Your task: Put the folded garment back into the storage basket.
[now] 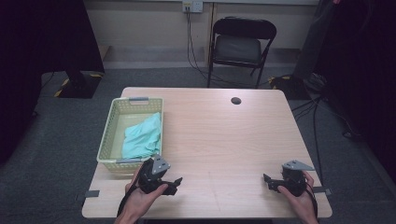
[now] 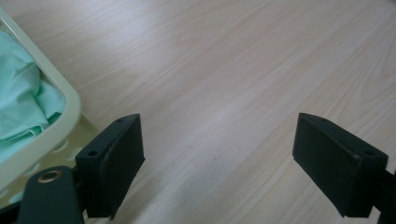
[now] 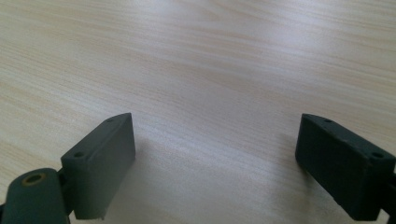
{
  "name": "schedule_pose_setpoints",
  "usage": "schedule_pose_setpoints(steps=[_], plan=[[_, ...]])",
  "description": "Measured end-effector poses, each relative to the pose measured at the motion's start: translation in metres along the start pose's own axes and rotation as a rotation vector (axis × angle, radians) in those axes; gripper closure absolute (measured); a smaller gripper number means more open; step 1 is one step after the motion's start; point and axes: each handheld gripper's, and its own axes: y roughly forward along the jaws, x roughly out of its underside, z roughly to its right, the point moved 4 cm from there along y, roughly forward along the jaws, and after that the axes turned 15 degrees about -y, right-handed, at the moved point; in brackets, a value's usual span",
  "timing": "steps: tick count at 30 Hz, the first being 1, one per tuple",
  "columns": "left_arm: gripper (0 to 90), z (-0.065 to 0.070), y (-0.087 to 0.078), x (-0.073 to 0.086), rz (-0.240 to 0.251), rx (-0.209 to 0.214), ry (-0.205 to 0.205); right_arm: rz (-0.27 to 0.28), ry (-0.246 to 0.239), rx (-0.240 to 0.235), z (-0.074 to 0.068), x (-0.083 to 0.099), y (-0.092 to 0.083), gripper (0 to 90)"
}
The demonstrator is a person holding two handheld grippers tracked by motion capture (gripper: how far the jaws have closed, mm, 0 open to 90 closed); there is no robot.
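Resting cloth: mint-green cloth [image 1: 142, 135] lies crumpled inside the pale basket [image 1: 108, 130], bunched toward the basket's 3 o'clock wall; in the left gripper view the cloth [image 2: 21, 105] shows at 9 o'clock, behind the basket rim [image 2: 56, 126].
Basket: pale yellow-green, lattice walls, grey handles at its 12 and 6 o'clock ends; stands on the table [image 1: 219, 140] at about 9 o'clock from the table's centre, near the edge.
Left gripper: left gripper [image 1: 176, 182] is held just beside the basket's 6 o'clock end, toward 4 o'clock from it, jaws pointing to 3 o'clock across the tabletop.
Left tongs: wide apart in the left gripper view [image 2: 217, 163]; bare wood between the pads, nothing held; not touching cloth or basket.
Right gripper: right gripper [image 1: 267, 179] sits at about 4 o'clock from the table's centre, well apart from the basket, jaws pointing to 9 o'clock.
Right tongs: wide apart in the right gripper view [image 3: 215, 161]; bare wood between the pads, nothing held.
Hands: left hand [image 1: 140, 198] and right hand [image 1: 299, 198] come in from 6 o'clock, each wrapped round its gripper body.
Table: light wood grain, a dark round cap [image 1: 236, 100] near its 12 o'clock edge.
Surroundings: black folding chair [image 1: 240, 44] stands beyond the table at 12 o'clock; grey carpet; cables [image 1: 327, 116] trail on the floor at 3 o'clock.
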Motion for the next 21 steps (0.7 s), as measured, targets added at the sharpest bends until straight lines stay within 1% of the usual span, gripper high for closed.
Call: schedule_pose_setpoints(steps=[1,5,11,14,17,21], plan=[[16.3,0.0,0.0,0.001,0.004,-0.002,-0.007,0.0,0.0,0.0,0.0,0.0,0.0,11.3],[16.1,-0.002,0.003,0.005,-0.017,-0.003,-0.011,0.0,0.0,0.0,0.0,0.0,0.0,11.2],[16.2,-0.003,0.012,0.011,-0.053,-0.004,-0.016,0.0,0.0,0.0,0.0,0.0,0.0,11.3],[16.3,-0.005,0.017,0.015,-0.077,-0.006,-0.017,0.0,-0.001,0.0,0.0,0.0,0.0,11.3],[16.1,-0.008,0.022,0.018,-0.096,-0.011,-0.027,0.0,-0.001,0.0,0.0,0.0,0.0,11.2],[16.3,-0.01,0.027,0.022,-0.122,-0.014,-0.026,0.0,-0.001,-0.001,0.0,0.0,0.0,11.2]])
